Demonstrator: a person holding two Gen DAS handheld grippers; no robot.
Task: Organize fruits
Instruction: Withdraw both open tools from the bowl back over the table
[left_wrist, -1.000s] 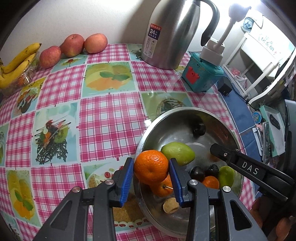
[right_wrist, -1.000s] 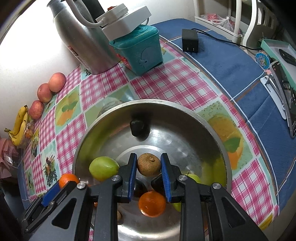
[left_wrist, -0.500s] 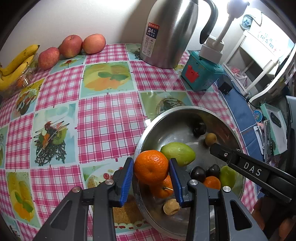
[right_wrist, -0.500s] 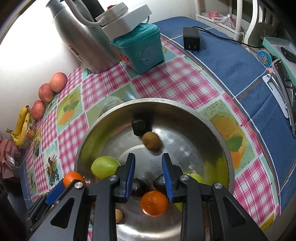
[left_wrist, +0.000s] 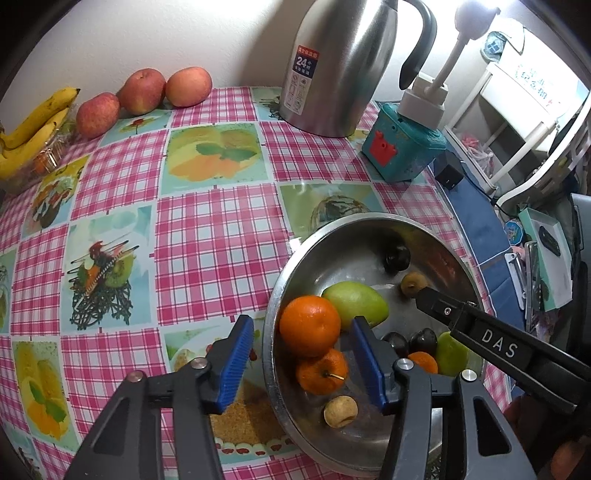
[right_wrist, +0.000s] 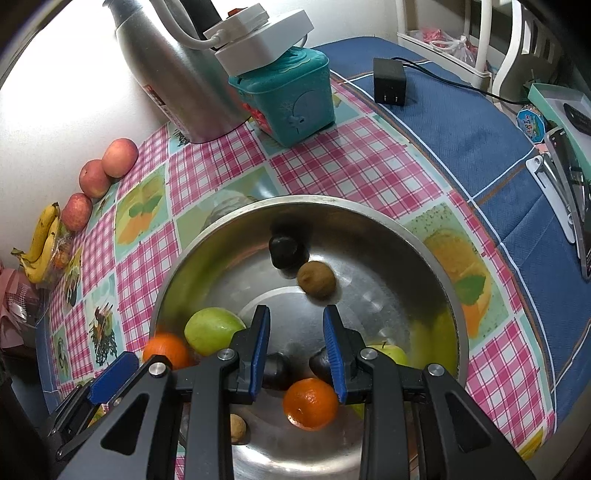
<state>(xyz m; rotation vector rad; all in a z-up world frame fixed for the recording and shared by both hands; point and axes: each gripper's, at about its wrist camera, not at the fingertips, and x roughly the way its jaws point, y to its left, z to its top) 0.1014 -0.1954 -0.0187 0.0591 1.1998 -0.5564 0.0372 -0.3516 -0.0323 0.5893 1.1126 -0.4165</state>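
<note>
A steel bowl (left_wrist: 354, 229) (right_wrist: 436, 258) holds several fruits. My left gripper (left_wrist: 303, 358) is open over its near rim, its fingers wide on either side of an orange (left_wrist: 309, 325) that rests on a smaller orange (left_wrist: 322, 373). My right gripper (right_wrist: 297, 345) is open and empty above the bowl's middle; it also shows in the left wrist view (left_wrist: 421, 295). A small brown fruit (right_wrist: 316, 279) (left_wrist: 413, 283) lies loose beside a dark plum (right_wrist: 283, 251). A green mango (left_wrist: 356, 304) (right_wrist: 213, 330) and another orange (right_wrist: 311, 403) lie in the bowl.
Three apples (left_wrist: 142, 90) and bananas (left_wrist: 33, 125) lie along the far left wall. A steel thermos (left_wrist: 340, 62) and a teal box (left_wrist: 402, 151) stand behind the bowl. A black adapter (right_wrist: 389, 86) and small items lie on the blue cloth to the right.
My right gripper opened and let go of the brown fruit, which rolled to the plum. My left gripper opened and released the orange at the bowl's rim.
</note>
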